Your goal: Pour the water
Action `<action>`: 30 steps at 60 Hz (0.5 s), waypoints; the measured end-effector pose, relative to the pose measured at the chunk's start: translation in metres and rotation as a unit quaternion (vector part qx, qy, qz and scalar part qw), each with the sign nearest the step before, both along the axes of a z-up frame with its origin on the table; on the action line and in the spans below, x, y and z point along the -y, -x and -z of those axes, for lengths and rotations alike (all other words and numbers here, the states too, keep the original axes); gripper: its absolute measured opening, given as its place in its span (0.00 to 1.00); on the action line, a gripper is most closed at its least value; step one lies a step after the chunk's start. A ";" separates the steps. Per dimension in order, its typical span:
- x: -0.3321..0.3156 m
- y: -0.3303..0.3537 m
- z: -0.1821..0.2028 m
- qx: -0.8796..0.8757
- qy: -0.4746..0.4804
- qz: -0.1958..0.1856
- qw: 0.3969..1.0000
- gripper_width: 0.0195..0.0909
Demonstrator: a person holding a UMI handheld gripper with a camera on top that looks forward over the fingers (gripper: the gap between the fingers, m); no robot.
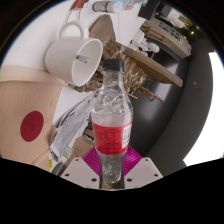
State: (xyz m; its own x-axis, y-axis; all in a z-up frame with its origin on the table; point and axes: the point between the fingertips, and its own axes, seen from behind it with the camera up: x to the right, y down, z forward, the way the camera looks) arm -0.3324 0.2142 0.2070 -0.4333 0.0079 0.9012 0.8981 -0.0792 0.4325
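Bottle (110, 120) of clear plastic with a red label stands upright between the two fingers of the gripper (110, 170), its base down among the pink pads (93, 160), which close in on it at both sides; the claw appears clamped on it. At ten o'clock from the bottle's cap a white mug (74, 56) lies tipped, mouth toward the bottle. At nine o'clock sits a tan box (25, 110) with a red dot. At two o'clock a wooden board (150, 65) carries clutter, too small to tell.
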 end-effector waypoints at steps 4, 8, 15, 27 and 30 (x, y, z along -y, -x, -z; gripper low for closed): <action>0.002 -0.006 0.000 -0.037 0.011 0.010 0.999 0.05; 0.007 -0.012 -0.001 -0.114 0.025 0.022 0.993 0.05; 0.021 -0.017 -0.002 -0.309 0.052 0.042 0.949 0.05; 0.035 -0.014 0.026 -0.648 0.136 0.084 0.745 0.05; 0.036 -0.007 0.034 -0.701 0.151 0.082 0.692 0.05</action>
